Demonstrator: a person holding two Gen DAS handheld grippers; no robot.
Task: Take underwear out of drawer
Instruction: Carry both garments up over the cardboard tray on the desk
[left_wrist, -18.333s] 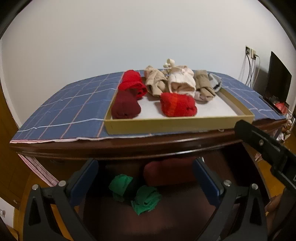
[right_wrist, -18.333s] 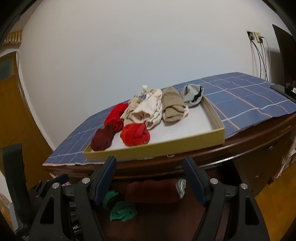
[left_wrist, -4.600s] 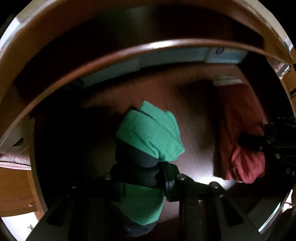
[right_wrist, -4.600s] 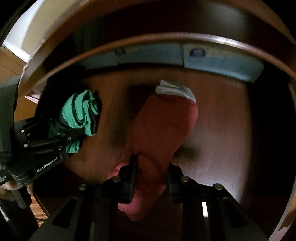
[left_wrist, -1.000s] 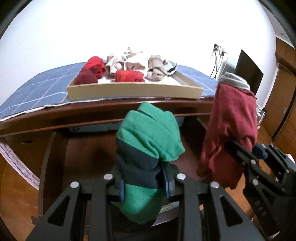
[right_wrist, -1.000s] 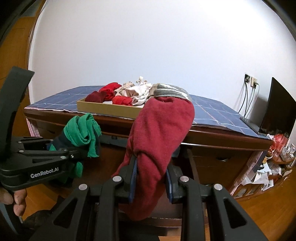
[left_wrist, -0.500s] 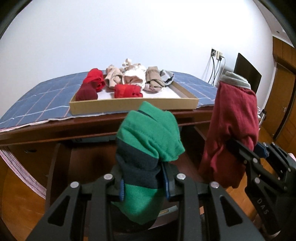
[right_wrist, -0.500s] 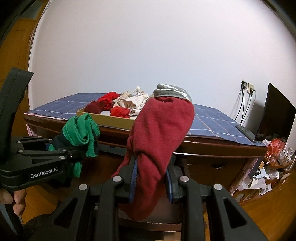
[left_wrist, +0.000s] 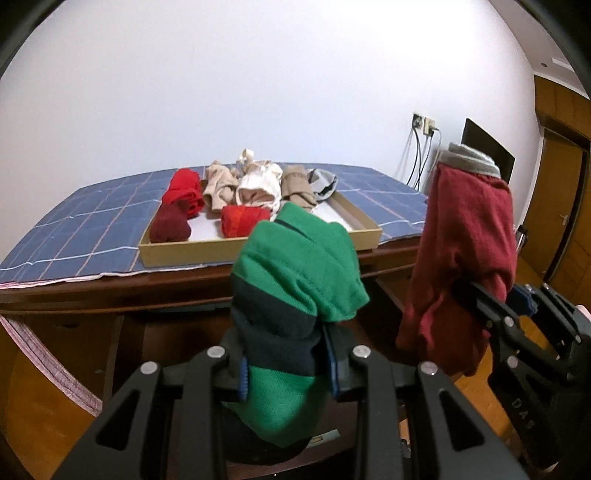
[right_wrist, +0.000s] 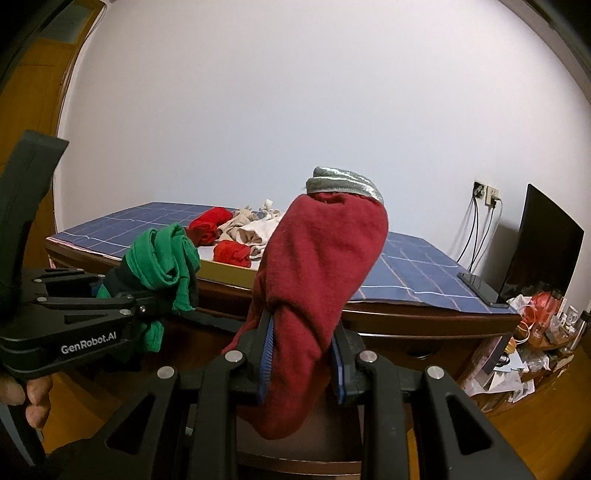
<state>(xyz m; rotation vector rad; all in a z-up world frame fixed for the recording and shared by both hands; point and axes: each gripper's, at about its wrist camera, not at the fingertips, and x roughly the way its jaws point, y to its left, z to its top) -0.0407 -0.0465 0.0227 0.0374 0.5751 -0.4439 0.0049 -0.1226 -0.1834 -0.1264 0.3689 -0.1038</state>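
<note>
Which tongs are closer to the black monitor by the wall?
Right. The right tongs, clamping the dark red underwear, are on the side of the monitor. The left tongs, clamping the green underwear, sit farther away, beyond them.

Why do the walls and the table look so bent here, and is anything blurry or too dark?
Left wrist view: the fisheye lens bows the table edge and blackens the corners; the green underwear is sharp and evenly lit, while the open drawer beneath lies in shadow. Right wrist view: the same curving on the wall; the red underwear is crisp, with no glare.
</note>
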